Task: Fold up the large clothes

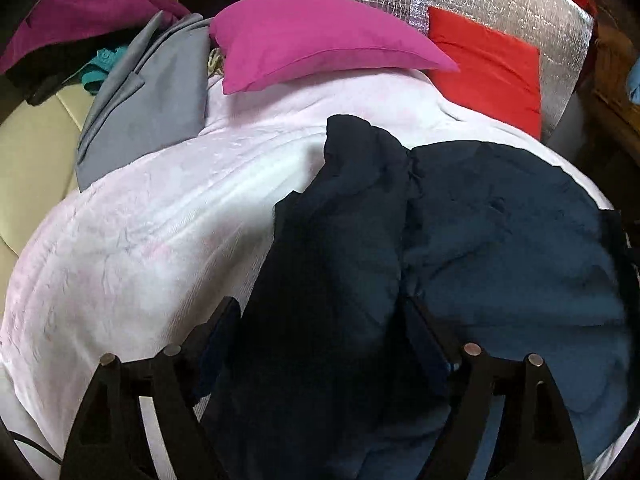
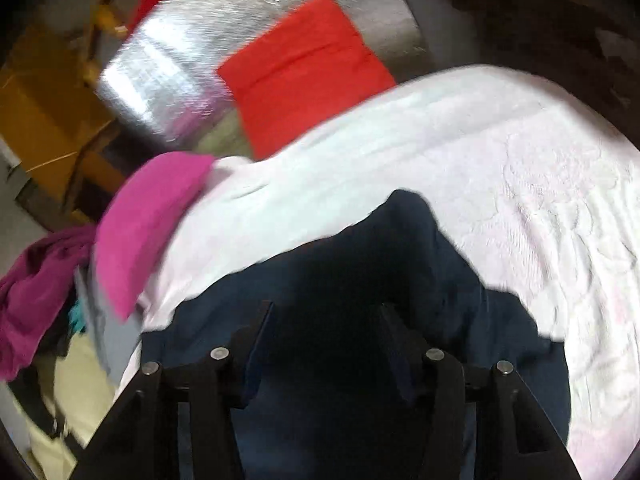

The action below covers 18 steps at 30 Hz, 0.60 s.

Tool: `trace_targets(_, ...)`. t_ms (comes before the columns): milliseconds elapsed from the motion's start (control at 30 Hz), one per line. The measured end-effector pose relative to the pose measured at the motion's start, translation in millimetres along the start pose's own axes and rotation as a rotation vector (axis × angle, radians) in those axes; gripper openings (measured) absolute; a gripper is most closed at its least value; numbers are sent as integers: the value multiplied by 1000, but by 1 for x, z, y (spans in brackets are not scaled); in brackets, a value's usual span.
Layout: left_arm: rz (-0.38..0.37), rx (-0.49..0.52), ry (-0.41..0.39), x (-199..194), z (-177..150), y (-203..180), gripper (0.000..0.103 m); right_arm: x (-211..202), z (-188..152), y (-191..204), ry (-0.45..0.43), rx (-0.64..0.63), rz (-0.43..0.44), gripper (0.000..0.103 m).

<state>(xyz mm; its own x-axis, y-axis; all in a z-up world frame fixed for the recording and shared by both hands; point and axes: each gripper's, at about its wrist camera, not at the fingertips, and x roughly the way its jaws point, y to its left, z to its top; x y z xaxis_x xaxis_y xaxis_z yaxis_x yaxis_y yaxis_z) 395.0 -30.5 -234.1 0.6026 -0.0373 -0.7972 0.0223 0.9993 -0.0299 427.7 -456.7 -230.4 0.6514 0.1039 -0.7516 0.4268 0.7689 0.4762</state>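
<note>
Left wrist view: my left hand-held gripper (image 1: 320, 320) is spread, with the navy garment (image 1: 500, 248) bunched between its fingers, lying rumpled on the white bedspread (image 1: 140, 240) near a pink pillow (image 1: 320, 44). I judge folding barely begun.

Right wrist view: my right hand-held gripper (image 2: 326, 320) is likewise spread over the navy garment (image 2: 360, 248); edges remain uneven.

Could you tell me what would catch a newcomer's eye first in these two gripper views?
The big dark navy garment stands out first, spread across the pale pink bedspread right in front of both open grippers, the left gripper and the right gripper. Next come the bright pink pillow and the red pillow at the far end, against a shiny silver sheet.
</note>
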Motion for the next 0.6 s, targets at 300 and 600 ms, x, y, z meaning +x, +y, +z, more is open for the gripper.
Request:
trace_targets(300,-28,-53,-38,-14,10,12,86,1,-15,-4,-19,-17,-87,38)
trace_targets(600,83,-125,-39,-10,14,45,87,-20,-50,131,1,-298,103,64)
